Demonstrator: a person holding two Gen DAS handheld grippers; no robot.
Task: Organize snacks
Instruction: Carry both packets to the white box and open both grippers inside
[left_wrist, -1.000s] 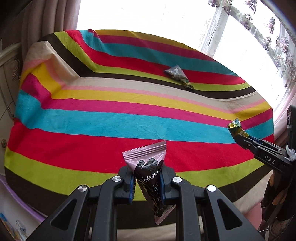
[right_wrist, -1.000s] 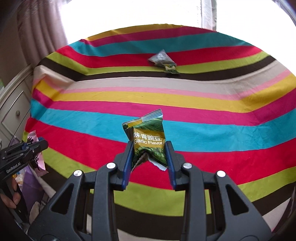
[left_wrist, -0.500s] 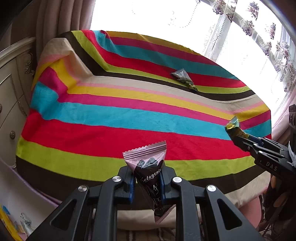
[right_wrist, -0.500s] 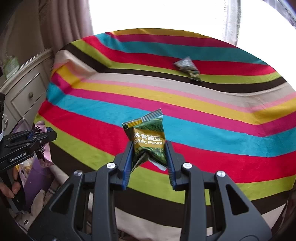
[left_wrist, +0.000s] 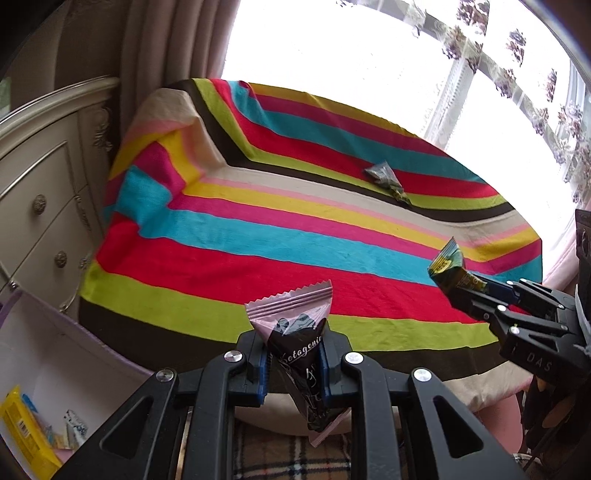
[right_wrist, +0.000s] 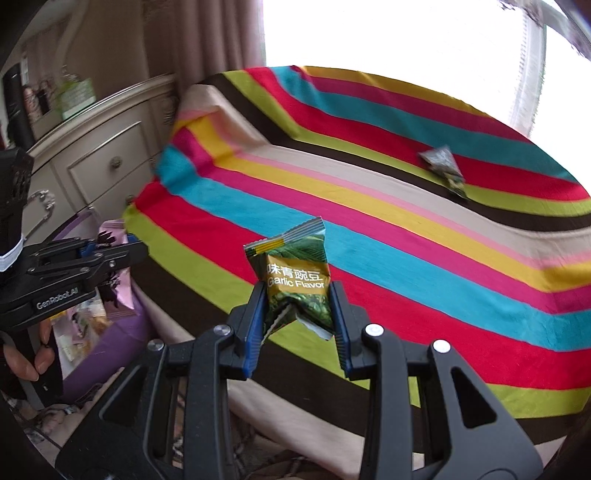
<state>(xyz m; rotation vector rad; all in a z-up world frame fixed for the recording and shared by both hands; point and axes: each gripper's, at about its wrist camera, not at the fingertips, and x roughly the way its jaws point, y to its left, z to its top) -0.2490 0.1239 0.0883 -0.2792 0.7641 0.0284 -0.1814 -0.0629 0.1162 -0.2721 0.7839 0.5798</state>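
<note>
1. Since the earlier frames, both grippers are drawing back and to the left from the striped cloth (left_wrist: 258, 236); the cream dresser (left_wrist: 40, 192) and a white-lined bin (left_wrist: 48, 350) are now coming into the left wrist view.
2. The left gripper (left_wrist: 293, 363) is keeping its jaws clamped on a pink-and-black snack packet (left_wrist: 295, 332), which is pointing upward between the blue pads.
3. The right gripper (right_wrist: 297, 321) is holding its jaws clamped on a green garlic-flavour pea packet (right_wrist: 295, 277), upright, with its crimped top edge showing above the pads.
4. A third, dark green packet (right_wrist: 443, 170) is lying on the far part of the cloth, well apart from both grippers.
5. Yellow and white packets (left_wrist: 26, 432) are lying inside the bin at the lower left.
</note>
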